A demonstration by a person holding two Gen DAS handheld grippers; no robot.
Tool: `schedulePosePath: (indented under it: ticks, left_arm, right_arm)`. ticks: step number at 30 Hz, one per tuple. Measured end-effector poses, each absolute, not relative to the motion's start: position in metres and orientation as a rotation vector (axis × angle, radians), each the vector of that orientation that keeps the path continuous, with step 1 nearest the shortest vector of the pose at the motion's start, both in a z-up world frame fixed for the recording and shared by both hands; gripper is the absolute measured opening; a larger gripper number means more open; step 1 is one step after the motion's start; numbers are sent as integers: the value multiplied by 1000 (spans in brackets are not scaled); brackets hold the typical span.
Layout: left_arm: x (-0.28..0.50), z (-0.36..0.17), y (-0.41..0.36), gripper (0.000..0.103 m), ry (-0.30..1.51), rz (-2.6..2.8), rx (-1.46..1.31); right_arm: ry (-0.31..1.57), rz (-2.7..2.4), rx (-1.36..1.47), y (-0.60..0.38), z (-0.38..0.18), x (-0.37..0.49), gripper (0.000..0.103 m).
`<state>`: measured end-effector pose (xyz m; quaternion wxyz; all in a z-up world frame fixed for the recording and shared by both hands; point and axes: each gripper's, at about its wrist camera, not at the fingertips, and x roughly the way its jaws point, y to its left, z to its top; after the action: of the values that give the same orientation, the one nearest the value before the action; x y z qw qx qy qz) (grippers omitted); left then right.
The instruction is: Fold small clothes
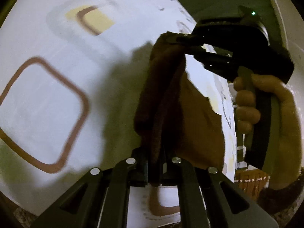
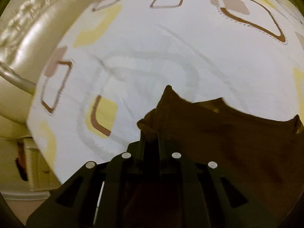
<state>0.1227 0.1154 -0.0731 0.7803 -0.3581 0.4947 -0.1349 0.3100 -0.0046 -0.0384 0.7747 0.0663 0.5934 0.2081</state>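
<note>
A small brown garment (image 1: 161, 98) is stretched in the air between my two grippers, above a white patterned sheet (image 1: 57, 60). In the left wrist view my left gripper (image 1: 154, 152) is shut on one bunched end of it. My right gripper (image 1: 172, 38), carried by a hand (image 1: 266, 104), pinches the other end at upper right. In the right wrist view the right gripper (image 2: 151, 134) is shut on a folded corner of the brown garment (image 2: 218, 133), which spreads out to the right and hides the sheet beneath it.
The white sheet (image 2: 171, 47) bears brown square outlines and yellow patches, with soft creases. A cream padded surface (image 2: 24, 28) rises beyond the sheet's left edge, with a cream floor or base (image 2: 28, 171) below. A white wall edge (image 1: 281, 19) stands at far right.
</note>
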Motion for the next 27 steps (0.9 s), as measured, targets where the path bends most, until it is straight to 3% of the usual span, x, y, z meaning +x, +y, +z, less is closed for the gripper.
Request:
schedulePosePath:
  ticks: [12, 27]
  left_arm:
    - [130, -22, 17, 7, 1064, -396, -575]
    - [159, -46, -119, 7, 1157, -485, -407]
  right_arm:
    - [1133, 530, 429, -132, -4, 292, 9]
    - [1022, 495, 645, -301, -31, 274, 9]
